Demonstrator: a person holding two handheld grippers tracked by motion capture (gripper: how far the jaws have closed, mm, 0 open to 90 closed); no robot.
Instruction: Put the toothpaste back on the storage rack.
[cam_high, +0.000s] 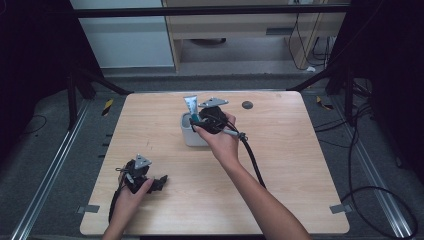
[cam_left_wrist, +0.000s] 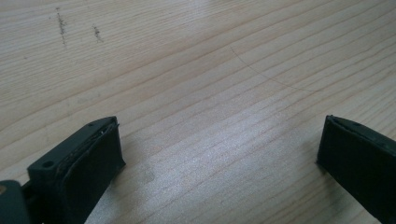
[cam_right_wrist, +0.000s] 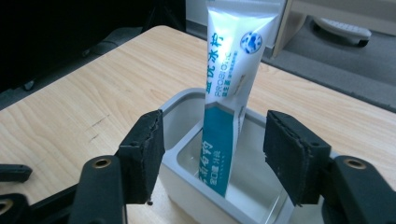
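A white and teal tube stands upright in a small grey box, leaning on its far wall. In the high view the tube and box sit at the table's middle back. My right gripper is open, its pads either side of the tube's lower part without touching it. From above, the right gripper hovers over the box, held by a hand. My left gripper rests low at the front left, open over bare wood.
A small dark round mark lies on the wooden table right of the box. The right gripper's cable trails toward the front. Metal rails and loose cables lie on the floor around the table.
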